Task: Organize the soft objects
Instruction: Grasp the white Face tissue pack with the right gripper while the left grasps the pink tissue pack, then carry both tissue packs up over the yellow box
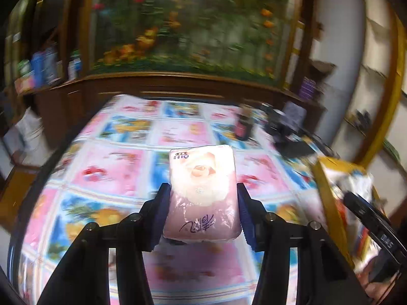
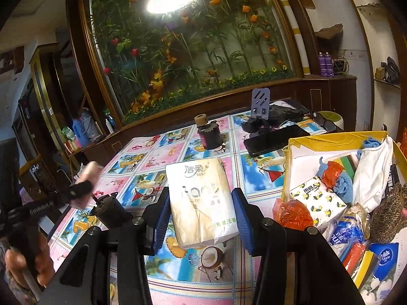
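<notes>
My left gripper [image 1: 202,198] is shut on a pink tissue pack [image 1: 202,178] and holds it above the patterned tablecloth [image 1: 114,178]. In the right wrist view the same left gripper [image 2: 78,193] shows at the left with the pink pack [image 2: 89,172], blurred. My right gripper [image 2: 201,203] is shut on a cream tissue pack [image 2: 201,203], held above the table just left of a yellow cardboard box [image 2: 338,137]. The box holds several soft items: cloths, tissue packs and orange bags.
A dark jar with a cork lid [image 2: 209,133] stands at the table's far side. A black phone [image 2: 274,139] and a phone stand [image 2: 259,104] lie behind the box. A wooden cabinet with a flower picture [image 2: 190,38] backs the table.
</notes>
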### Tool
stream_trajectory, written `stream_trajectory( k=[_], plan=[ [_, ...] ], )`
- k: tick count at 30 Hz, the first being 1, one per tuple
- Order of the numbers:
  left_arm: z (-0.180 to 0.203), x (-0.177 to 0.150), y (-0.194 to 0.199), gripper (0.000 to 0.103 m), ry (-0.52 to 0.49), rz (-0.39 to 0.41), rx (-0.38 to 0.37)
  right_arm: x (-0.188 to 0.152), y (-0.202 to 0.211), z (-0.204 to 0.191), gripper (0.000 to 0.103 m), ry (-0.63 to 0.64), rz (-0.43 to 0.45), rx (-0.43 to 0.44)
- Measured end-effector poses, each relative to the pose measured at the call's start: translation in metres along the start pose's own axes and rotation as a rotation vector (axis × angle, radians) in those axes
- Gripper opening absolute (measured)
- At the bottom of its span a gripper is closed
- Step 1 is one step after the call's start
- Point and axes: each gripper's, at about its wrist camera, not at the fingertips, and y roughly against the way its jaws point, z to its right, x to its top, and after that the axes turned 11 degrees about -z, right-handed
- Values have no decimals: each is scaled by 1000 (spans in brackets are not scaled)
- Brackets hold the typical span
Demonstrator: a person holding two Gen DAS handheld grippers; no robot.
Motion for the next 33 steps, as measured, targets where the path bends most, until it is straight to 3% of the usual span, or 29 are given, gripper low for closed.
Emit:
stream_trajectory(
  k=[3,5,6,8,12,17,27,33],
  plan=[
    [-38,-4,-1,50,142,-12,161,0,1,0,51,2,-2,2],
    [-63,-12,-15,50,221,-78,268,0,3,1,51,0,5,3],
    [-73,-14,-24,50,245,-120,276,0,4,1,51,-2,9,5],
    [-85,-20,-43,50,285,-209,237,0,5,1,51,-7,9,10],
    [-65,-16,-58,50,195,-215,191,0,8,2,51,-12,17,15],
    [-50,-15,-80,49,149,-277,139,0,12,4,51,-20,22,16],
    [-5,-8,-98,48,25,-271,141,-1,14,4,51,-23,18,24],
    [32,1,-118,49,-34,-287,92,1,13,4,51,-23,15,13]
  ],
)
